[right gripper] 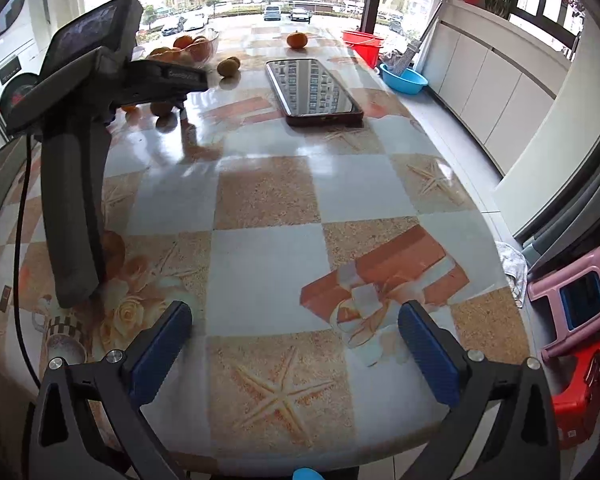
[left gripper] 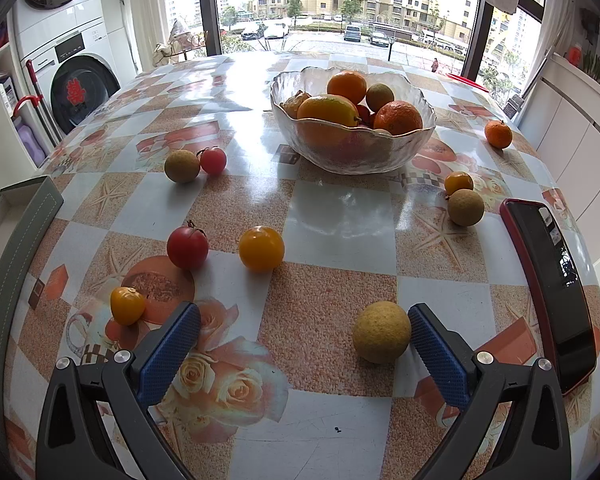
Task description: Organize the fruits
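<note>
A glass bowl [left gripper: 416, 140] with oranges and other fruit stands mid-table. Loose fruit lies around it: a tan round fruit [left gripper: 381, 332] just inside my left gripper's right finger, a yellow tomato [left gripper: 261, 248], a red tomato [left gripper: 187, 247], a small yellow one [left gripper: 127, 305], a tan fruit [left gripper: 182, 166] beside a pink one [left gripper: 213, 160], a tan [left gripper: 465, 207] and yellow pair [left gripper: 458, 182], and a mandarin [left gripper: 498, 134]. My left gripper [left gripper: 304, 320] is open and empty. My right gripper [right gripper: 294, 320] is open over bare tablecloth; the left gripper's body [right gripper: 80, 160] shows in its view.
A phone in a red case [left gripper: 556, 292] lies at the table's right edge; it also shows in the right wrist view [right gripper: 312, 90]. A grey-edged box [left gripper: 8, 240] sits at the left edge. A washing machine [left gripper: 72, 60] stands left; basins [right gripper: 404, 78] and stools [right gripper: 572, 300] are on the floor.
</note>
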### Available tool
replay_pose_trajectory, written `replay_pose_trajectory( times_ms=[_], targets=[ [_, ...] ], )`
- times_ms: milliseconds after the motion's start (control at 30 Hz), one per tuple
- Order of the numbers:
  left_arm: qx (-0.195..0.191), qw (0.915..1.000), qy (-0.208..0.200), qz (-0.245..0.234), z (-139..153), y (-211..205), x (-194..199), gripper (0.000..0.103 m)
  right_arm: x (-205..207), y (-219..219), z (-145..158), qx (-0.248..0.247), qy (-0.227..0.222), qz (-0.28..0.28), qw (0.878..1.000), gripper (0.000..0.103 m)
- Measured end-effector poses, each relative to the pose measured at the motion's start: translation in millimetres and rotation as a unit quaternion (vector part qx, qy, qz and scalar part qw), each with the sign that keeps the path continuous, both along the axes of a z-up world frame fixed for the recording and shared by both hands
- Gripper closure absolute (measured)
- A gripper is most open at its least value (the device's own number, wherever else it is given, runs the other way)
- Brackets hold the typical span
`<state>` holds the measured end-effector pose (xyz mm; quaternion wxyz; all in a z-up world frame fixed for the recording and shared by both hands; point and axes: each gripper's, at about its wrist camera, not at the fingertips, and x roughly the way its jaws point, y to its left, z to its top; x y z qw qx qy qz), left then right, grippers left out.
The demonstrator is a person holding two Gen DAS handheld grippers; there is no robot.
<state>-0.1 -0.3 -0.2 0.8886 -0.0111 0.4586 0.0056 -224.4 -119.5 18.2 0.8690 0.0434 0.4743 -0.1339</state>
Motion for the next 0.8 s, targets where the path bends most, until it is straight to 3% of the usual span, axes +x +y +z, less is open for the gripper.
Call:
replay_pose_trajectory(
  times_ms=[100, 233, 400, 800],
  targets=[
    [0.0, 1.0, 0.0, 0.0, 0, 0, 0, 0.0, 16, -11, -8, 0.021, 0.007, 0.004, 1.0, 0.0],
    [0.0, 1.0, 0.0, 0.0, 0, 0, 0, 0.0, 30, -9, -11, 0.008, -0.012, 0.016, 1.0, 0.0],
    [0.0, 1.0, 0.0, 0.0, 0, 0, 0, 0.0, 30, -9, -15, 0.002, -0.051, 0.021, 0.998, 0.0],
    [0.0, 1.0, 0.0, 0.0, 0, 0, 0, 0.0, 36, -9, -16, 0.001, -0.061, 0.028, 0.998, 0.0]
  ],
)
